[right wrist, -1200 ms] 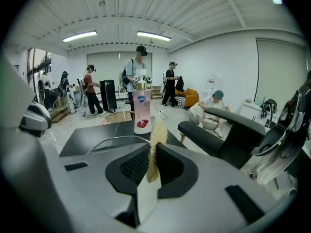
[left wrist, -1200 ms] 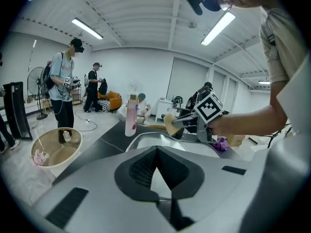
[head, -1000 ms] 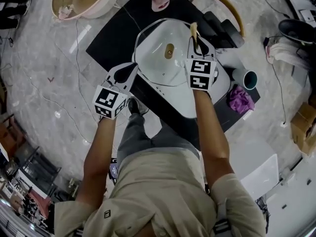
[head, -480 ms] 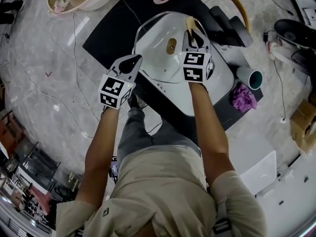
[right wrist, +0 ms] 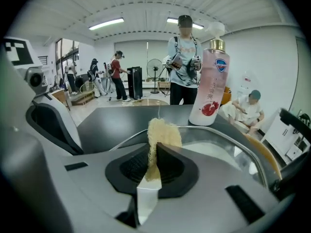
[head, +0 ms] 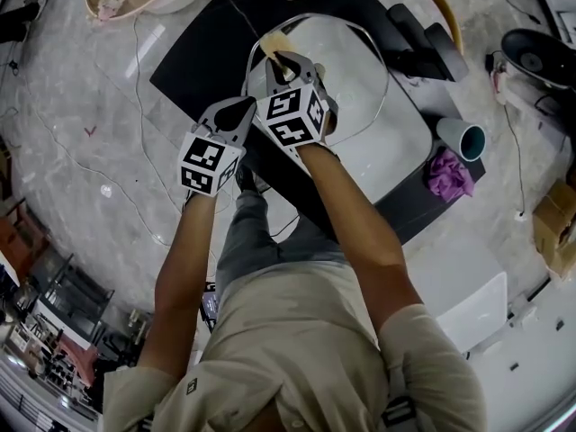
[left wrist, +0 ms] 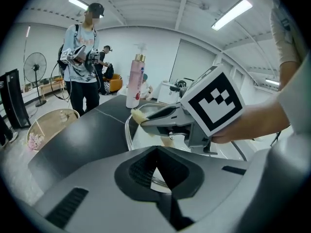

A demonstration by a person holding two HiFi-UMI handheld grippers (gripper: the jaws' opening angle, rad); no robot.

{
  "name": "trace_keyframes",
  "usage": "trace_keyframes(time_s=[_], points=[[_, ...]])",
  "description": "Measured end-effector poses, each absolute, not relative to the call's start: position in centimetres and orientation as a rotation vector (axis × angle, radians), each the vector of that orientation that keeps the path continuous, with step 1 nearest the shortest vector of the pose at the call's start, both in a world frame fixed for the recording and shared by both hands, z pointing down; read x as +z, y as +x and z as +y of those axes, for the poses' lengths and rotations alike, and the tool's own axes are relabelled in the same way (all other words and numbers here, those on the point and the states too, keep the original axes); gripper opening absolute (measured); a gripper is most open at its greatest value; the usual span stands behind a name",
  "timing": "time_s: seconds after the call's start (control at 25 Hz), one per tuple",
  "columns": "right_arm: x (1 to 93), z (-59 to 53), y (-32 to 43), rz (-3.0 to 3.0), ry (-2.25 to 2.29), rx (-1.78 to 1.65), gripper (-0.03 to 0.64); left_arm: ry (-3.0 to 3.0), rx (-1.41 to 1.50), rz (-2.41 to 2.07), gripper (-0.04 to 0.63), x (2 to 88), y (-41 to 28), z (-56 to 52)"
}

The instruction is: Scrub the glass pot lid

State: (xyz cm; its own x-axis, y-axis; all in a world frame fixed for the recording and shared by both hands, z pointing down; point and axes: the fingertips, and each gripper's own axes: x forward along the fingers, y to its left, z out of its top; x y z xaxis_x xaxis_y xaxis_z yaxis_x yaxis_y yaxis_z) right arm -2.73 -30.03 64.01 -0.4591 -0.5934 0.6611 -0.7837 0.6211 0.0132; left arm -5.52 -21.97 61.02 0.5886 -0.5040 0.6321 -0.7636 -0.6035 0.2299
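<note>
Right gripper view: my right claw (right wrist: 153, 153) is clamped on the sponge (right wrist: 163, 133), pad against the lid (head: 360, 61) at its left rim for scrubbing. Left claw (left wrist: 156, 165) nips that rim, probably steadying the lid on the surface (head: 205, 54).

Right tongs (right wrist: 154, 154) clamped on a pale yellow scrub pad (right wrist: 163, 134); pad stands upright over the glass pot lid (right wrist: 216, 149); pink pump bottle (right wrist: 209, 86) stands beyond the lid on the dark tabletop (right wrist: 112, 118); people stand behind.
</note>
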Motion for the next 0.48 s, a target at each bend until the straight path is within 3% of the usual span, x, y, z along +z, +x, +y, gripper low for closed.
trace_keyframes(time_s=[0.48], points=[[63.67,-29.98,-1.86,-2.218,1.097,0.404,0.041,2.331,0.73,-1.012,0.015,61.2,-5.3,-22.17]])
